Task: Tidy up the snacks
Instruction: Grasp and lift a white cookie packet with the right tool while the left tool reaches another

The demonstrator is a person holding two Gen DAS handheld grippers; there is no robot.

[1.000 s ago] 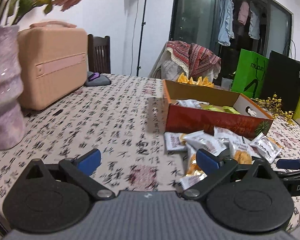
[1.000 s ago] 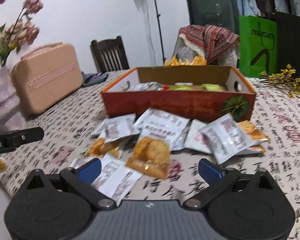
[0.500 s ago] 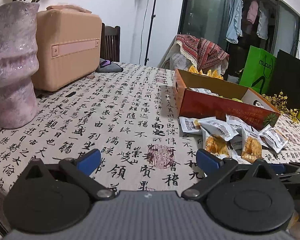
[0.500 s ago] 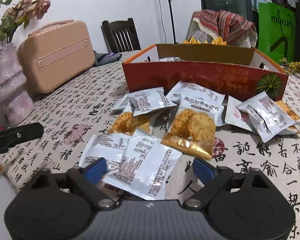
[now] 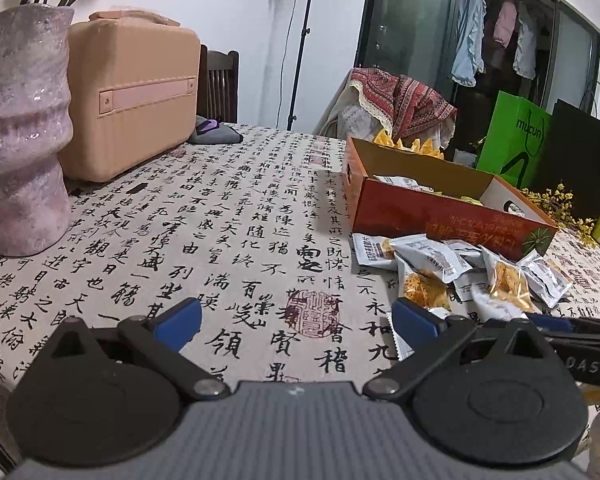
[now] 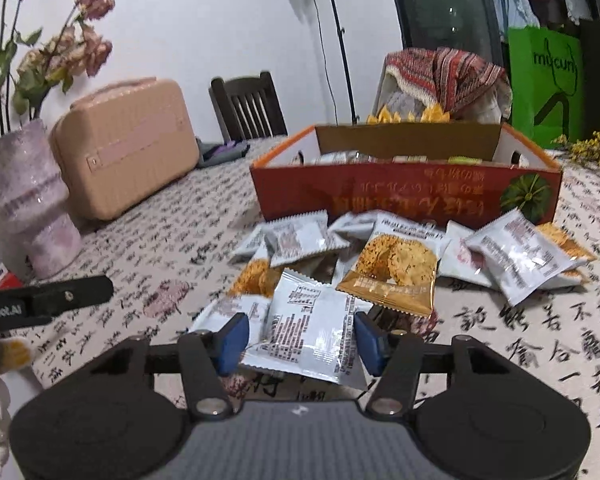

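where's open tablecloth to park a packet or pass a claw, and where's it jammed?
Free: the wide tablecloth stretch between the vase and beige case on one side and the red box on the other, ahead of the left claw. Crowded: the snack packets heaped against the box front, where the right claw straddles a white packet.

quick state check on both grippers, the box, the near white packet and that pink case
left gripper: open, nothing between fingers
right gripper: partly closed around white packet, contact unclear
red box: open-topped, some packets inside
loose packets: piled outside the box
pink case: shut, upright
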